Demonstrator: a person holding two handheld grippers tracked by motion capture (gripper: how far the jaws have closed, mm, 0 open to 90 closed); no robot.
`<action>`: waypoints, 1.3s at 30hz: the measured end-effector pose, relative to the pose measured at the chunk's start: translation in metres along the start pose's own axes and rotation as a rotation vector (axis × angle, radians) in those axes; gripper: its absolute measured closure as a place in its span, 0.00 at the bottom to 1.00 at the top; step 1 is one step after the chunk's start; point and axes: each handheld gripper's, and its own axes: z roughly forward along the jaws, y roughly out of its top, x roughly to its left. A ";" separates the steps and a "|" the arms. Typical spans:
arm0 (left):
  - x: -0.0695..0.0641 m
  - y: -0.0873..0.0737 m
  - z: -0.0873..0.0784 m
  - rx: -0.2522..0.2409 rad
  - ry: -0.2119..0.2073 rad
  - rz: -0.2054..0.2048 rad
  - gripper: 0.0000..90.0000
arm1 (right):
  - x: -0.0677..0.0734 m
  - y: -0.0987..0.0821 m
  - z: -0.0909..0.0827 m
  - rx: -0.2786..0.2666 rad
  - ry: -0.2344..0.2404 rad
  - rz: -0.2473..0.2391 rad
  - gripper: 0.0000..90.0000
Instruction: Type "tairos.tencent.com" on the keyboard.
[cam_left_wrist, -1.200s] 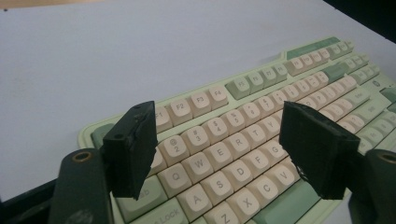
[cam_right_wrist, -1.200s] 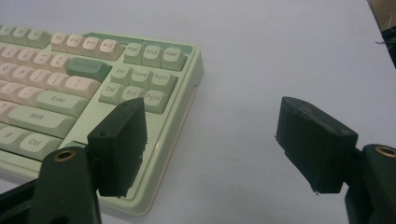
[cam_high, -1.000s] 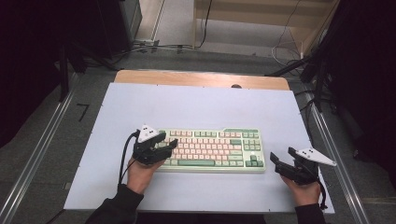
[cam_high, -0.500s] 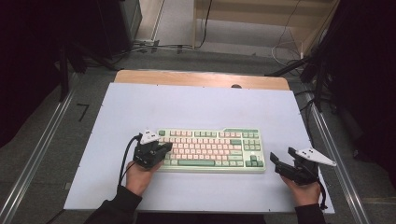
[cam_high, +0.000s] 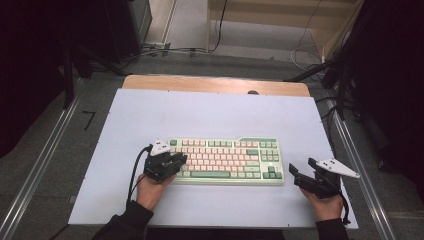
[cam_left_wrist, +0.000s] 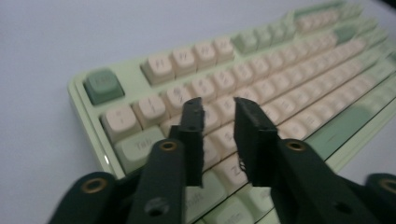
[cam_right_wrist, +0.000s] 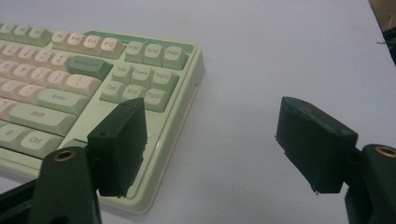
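Observation:
A pale green keyboard (cam_high: 227, 160) with pink and cream keys lies on the near half of the white table (cam_high: 210, 115). My left gripper (cam_high: 181, 161) hovers over its left end. In the left gripper view the gripper (cam_left_wrist: 217, 105) shows a narrow gap above the keyboard's (cam_left_wrist: 280, 79) number and letter keys. Its jaws have just been opening and hold nothing. My right gripper (cam_high: 296, 175) rests on the table just right of the keyboard. In the right gripper view the gripper (cam_right_wrist: 210, 112) stands wide open beside the keyboard's (cam_right_wrist: 70, 79) navigation keys, with bare table between the jaws.
A wooden strip (cam_high: 215, 84) runs along the table's far edge, with a small dark object (cam_high: 252, 92) on it. Metal rails (cam_high: 45, 160) flank the table on the floor. Cables lie on the floor beyond. Bare white table stretches behind the keyboard.
The left gripper has shifted slightly toward the near edge over the keyboard's left end. The right gripper has kept still.

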 end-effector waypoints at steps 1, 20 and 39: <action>-0.001 0.002 -0.005 -0.039 0.011 0.002 0.67 | 0.000 0.000 0.000 -0.001 0.001 0.001 0.25; 0.003 -0.001 -0.002 -0.019 0.056 -0.015 0.36 | 0.017 0.008 0.007 -0.001 0.048 -0.022 0.26; 0.002 -0.003 0.001 -0.009 0.058 -0.008 0.38 | 0.111 0.049 0.063 0.058 0.267 -0.118 0.46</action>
